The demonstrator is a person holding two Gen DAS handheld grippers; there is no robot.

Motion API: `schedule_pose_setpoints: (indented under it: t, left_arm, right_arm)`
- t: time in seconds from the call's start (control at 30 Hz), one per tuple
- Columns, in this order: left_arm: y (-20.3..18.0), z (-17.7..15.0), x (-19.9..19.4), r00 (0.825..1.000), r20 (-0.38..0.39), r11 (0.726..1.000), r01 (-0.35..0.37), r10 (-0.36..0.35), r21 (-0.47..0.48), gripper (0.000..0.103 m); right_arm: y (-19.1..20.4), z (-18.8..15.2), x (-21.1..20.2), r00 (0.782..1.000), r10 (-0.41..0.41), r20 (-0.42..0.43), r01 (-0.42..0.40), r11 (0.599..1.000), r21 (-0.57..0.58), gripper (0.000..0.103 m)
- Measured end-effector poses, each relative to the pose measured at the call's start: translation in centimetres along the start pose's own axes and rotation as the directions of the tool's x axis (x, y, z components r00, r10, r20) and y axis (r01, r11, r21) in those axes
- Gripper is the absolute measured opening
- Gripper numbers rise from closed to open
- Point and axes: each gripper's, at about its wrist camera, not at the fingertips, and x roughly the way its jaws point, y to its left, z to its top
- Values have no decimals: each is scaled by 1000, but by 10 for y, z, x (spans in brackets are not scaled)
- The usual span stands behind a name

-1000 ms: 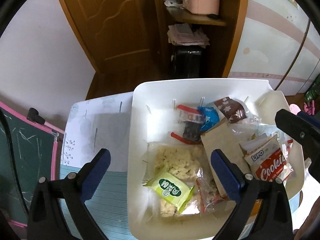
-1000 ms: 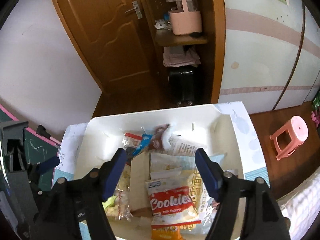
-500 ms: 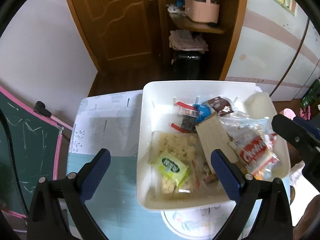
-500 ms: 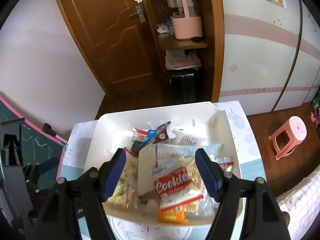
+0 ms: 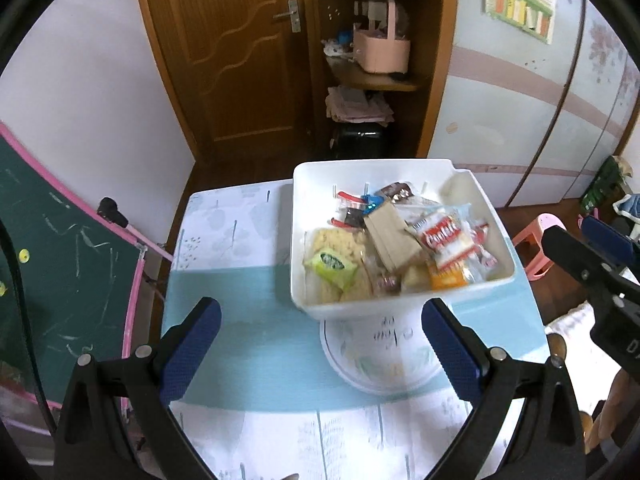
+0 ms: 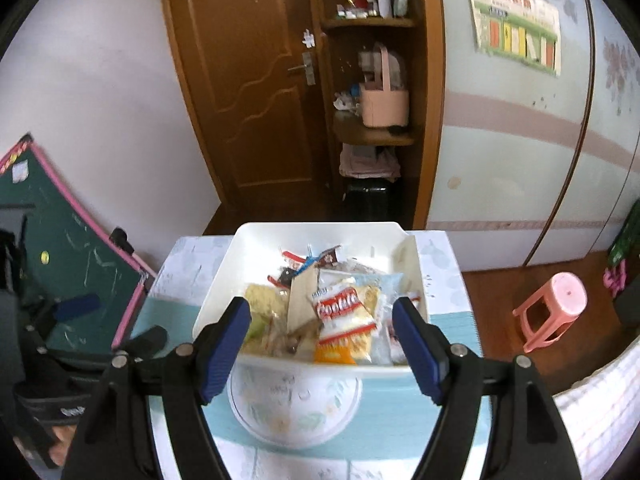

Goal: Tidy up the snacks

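I've got the table [image 5: 248, 344] under me, its cloth banded pale blue and white. On its far right sits the white bin [image 5: 298, 240], smooth plastic, squarish with rounded corners, partly overlapping a round patterned plate [image 5: 376, 356]. Inside the bin, the snacks are heaped loosely: a flat brown card pouch [image 5: 390, 236] with its long axis running near-right to far-left, a glossy red-and-white cookie pack [image 5: 444, 236] tilted beside it, a crinkly clear bag of pale crackers [image 5: 336, 240], a small green packet [image 5: 330, 266] on top. My left claw [image 5: 320, 350] hangs near the bin, blue pads wide apart, gripping nothing. My right claw [image 6: 322, 344] is spread too, over the bin's near rim.
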Motion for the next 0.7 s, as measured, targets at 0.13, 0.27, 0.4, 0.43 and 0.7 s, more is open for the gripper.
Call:
schedule_pose_setpoints:
  t: [0.13, 0.27, 0.4, 0.43, 0.7]
  left_arm:
    - [0, -31, -27, 1000, -6, 1000, -6, 6, 3, 100]
    - [2, -65, -54, 999, 35, 1000, -23, 23, -3, 100]
    - [7, -106, -78, 998, 63, 1000, -17, 18, -24, 100]
    - [7, -115, -82, 998, 67, 999, -17, 19, -29, 100]
    - [10, -156, -102, 995, 97, 996, -30, 38, -90, 100]
  right_arm:
    - [4, -28, -39, 999, 20, 30, -20, 1000, 20, 74]
    - [9, -56, -65, 999, 38, 26, -39, 998, 42, 75]
    - [17, -88, -85, 999, 45, 14, -45, 998, 41, 75]
    - [18, -96, -88, 999, 53, 9, -53, 998, 46, 75]
    - [36, -145, -108, 999, 51, -13, -50, 998, 39, 75]
